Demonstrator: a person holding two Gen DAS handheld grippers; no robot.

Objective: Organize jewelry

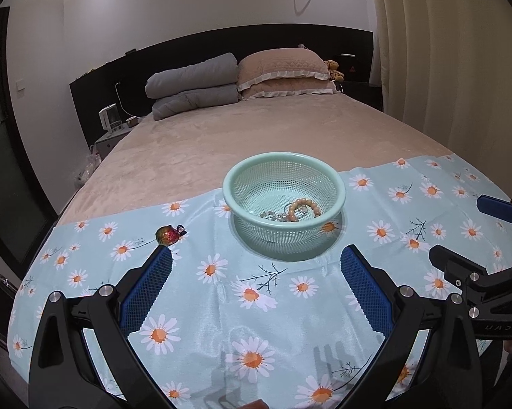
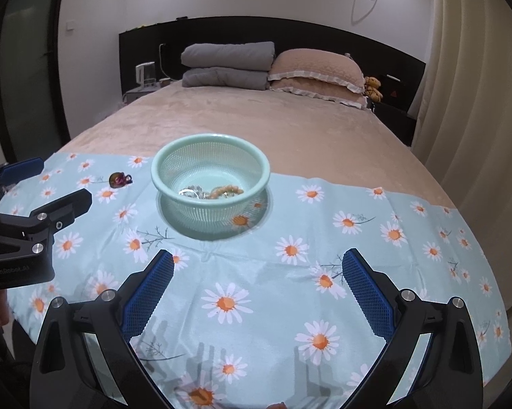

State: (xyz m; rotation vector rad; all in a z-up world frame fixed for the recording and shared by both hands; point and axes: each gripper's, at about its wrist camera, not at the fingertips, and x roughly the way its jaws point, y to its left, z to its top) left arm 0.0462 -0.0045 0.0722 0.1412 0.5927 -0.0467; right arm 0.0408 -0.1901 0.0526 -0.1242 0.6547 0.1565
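Note:
A mint green mesh basket (image 1: 242,184) stands on the daisy cloth (image 1: 221,306) and holds a peach bead bracelet (image 1: 305,208) and pale bead jewelry (image 1: 273,216). A red-green pendant (image 1: 167,235) lies on the cloth left of the basket. My left gripper (image 1: 256,255) is open and empty, its left fingertip just below the pendant. In the right wrist view the basket (image 2: 174,167), bracelet (image 2: 227,191) and pendant (image 2: 118,179) show ahead. My right gripper (image 2: 257,259) is open and empty, short of the basket.
The cloth covers the foot of a beige bed (image 1: 256,129). Grey folded quilts (image 1: 194,85) and pink pillows (image 1: 283,71) lie at the headboard. A curtain (image 1: 460,51) hangs at the right. A nightstand (image 1: 111,136) stands at the left.

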